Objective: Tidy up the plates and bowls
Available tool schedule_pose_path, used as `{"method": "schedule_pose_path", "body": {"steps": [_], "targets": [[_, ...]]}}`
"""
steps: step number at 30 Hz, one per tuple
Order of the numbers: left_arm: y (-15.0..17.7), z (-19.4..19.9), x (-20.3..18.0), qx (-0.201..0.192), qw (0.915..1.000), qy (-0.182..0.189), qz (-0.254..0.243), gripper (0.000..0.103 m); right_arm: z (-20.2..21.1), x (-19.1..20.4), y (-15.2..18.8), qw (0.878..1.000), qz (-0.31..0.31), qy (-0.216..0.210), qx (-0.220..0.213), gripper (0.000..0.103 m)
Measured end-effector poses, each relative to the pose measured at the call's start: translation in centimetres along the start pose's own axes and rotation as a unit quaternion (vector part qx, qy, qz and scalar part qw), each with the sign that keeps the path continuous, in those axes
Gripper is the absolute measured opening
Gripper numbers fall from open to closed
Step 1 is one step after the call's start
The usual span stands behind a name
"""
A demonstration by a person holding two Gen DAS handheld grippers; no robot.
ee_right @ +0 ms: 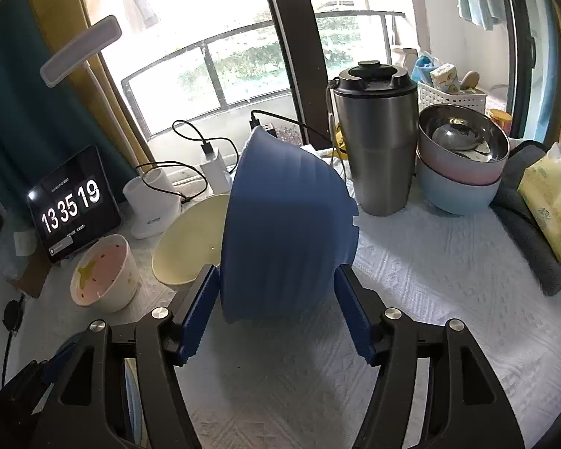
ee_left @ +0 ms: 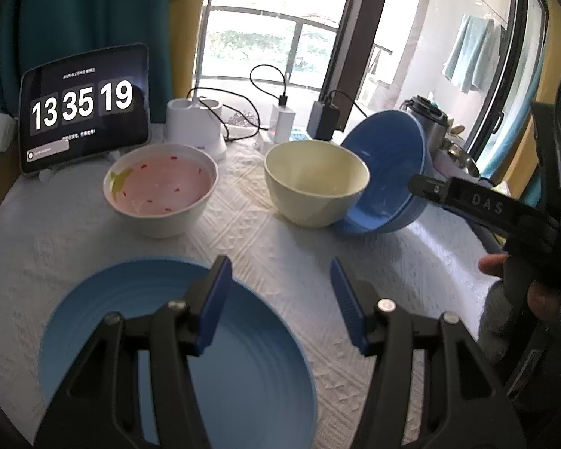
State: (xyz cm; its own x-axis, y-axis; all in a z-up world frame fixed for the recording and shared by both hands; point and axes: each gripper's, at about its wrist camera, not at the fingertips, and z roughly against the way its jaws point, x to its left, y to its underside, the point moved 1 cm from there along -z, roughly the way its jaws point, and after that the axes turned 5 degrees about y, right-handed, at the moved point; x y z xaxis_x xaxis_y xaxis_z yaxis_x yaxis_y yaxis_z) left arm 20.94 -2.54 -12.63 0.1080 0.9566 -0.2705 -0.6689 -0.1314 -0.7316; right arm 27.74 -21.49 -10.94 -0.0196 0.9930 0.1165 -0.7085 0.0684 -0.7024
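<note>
The right gripper [ee_right: 276, 305] is gripping the tilted blue bowl [ee_right: 280, 224] beside the cream bowl [ee_right: 185, 247], likely for nesting; the left gripper [ee_left: 280, 303] is hovering, fingers wide, over the plate [ee_left: 243, 366].

Blue bowl [ee_right: 286, 224]: ribbed outside, tipped on its side, mouth facing the cream bowl [ee_left: 316, 183], rim touching it. Cream bowl: upright, plain, empty. Pink bowl [ee_left: 161, 189]: white outside, pink inside with red flecks and a yellow mark, upright, left of cream bowl, apart. Blue plate [ee_left: 243, 355]: ridged, flat on cloth, nearest.
</note>
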Motion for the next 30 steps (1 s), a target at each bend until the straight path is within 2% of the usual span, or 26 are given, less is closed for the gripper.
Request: {"method": "schedule_pose_path", "body": {"steps": [12,16,22,23,24,25,30], "targets": [[-0.1,-0.9,-1.7,0.003,0.9998,-0.001,-0.019,0.057,0.3,-3.8,0.8,0.998,-0.027,0.050,-0.013,0.065],[-0.3,-0.9,-1.9,-0.001,0.9998,-0.003,-0.022,0.057,-0.5,-3.6,0.4,0.997,-0.018,0.066,-0.025,0.056],[-0.4,-1.0,-1.9,-0.003,0.9996,-0.008,-0.025,0.057,-2.8,-2.3,0.0,0.996,0.000,0.088,-0.033,0.055],[-0.4,-1.0,-2.0,-0.002,0.9996,-0.008,-0.026,0.057,-3.1,-2.2,0.0,0.995,0.004,0.091,-0.037,0.051],[-0.4,-1.0,-2.0,-0.002,0.9996,-0.007,-0.027,0.057,-3.3,-2.0,0.0,0.995,0.012,0.088,-0.044,0.026],[-0.5,-1.1,-2.0,-0.001,0.9996,-0.007,-0.027,0.057,-3.5,-1.9,-0.1,0.994,0.017,0.097,-0.044,0.016],[-0.4,-1.4,-2.1,0.001,0.9997,-0.003,-0.023,0.057,-2.6,-3.4,-0.3,0.991,0.003,0.116,-0.060,0.011]]}}
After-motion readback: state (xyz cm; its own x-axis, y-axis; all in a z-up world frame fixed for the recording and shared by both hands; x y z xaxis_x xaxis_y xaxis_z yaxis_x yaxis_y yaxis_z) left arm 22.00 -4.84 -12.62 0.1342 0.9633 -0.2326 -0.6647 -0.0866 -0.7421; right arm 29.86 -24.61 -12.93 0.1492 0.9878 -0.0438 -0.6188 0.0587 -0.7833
